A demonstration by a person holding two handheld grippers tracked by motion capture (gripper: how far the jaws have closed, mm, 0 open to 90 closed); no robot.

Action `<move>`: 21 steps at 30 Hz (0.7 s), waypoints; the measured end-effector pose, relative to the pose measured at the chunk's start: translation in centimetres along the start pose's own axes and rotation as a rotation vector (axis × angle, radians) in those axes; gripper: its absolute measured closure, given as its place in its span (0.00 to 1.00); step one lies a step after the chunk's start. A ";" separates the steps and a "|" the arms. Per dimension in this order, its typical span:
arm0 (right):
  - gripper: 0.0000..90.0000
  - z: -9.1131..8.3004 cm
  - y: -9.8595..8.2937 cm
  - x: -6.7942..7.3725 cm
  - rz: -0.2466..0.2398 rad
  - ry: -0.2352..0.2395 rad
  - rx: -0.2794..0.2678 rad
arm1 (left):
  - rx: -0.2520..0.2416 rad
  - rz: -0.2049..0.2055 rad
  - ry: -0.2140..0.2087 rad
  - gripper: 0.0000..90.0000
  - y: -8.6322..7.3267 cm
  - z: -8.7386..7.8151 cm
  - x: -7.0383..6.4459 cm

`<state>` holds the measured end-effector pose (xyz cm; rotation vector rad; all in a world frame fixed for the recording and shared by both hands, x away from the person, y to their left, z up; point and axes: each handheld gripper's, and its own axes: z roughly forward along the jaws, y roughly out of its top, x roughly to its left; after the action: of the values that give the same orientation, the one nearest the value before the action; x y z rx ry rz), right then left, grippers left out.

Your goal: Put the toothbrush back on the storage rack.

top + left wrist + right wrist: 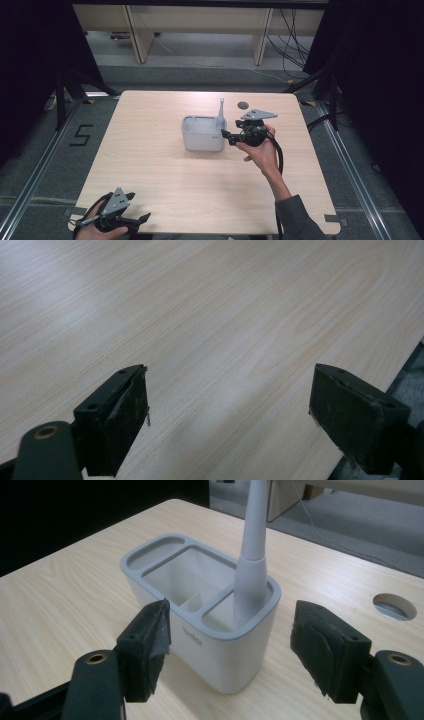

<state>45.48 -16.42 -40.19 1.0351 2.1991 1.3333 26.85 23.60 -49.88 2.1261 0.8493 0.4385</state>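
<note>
At the table's near left corner we hold the left gripper (131, 218) low over the table (150, 165); in the left gripper view its jaws stand wide apart, with bare wood grain between them and the table edge just past the right jaw. Nothing lies near it, and the caddy is well apart from it, far ahead and to its right.

Moving right, we come to the caddy (203, 133), a pale grey box near the table's middle, just in front of the right gripper (226, 135). In the right gripper view the caddy (200, 630) shows three compartments: a narrow slot at the far end, a large middle one with a low divider inside, and a small one at the end nearest the jaws. The first two look empty. In the near one stands a brush (251, 575), upright, its thick base down in the compartment and its thin handle rising out of the top of the view.

The right gripper (227, 645) has its jaws open, one on each side of the caddy's near end, not clamped on it; whether the left jaw touches the wall we cannot tell. Beyond the right jaw, a round hole (394, 606) sits in the tabletop.
</note>
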 end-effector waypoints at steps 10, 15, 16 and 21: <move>0.36 -0.6 -0.7 0.1 0.016 -0.007 0.018 | 0.002 -0.001 0.002 0.17 0.0 0.0 0.0; 0.35 -0.7 -1.1 0.1 -0.009 -0.005 0.008 | -0.004 0.000 -0.002 0.17 -0.1 0.0 0.0; 0.35 -0.9 -1.1 0.3 0.012 -0.006 0.025 | -0.004 -0.001 -0.002 0.17 -0.1 0.0 0.0; 0.34 -1.0 -1.5 0.4 -0.004 -0.008 0.018 | 0.001 -0.002 0.002 0.17 -0.1 0.0 0.0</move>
<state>43.94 -17.14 -40.96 1.0400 2.2108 1.3075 26.79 23.64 -49.93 2.1263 0.8530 0.4399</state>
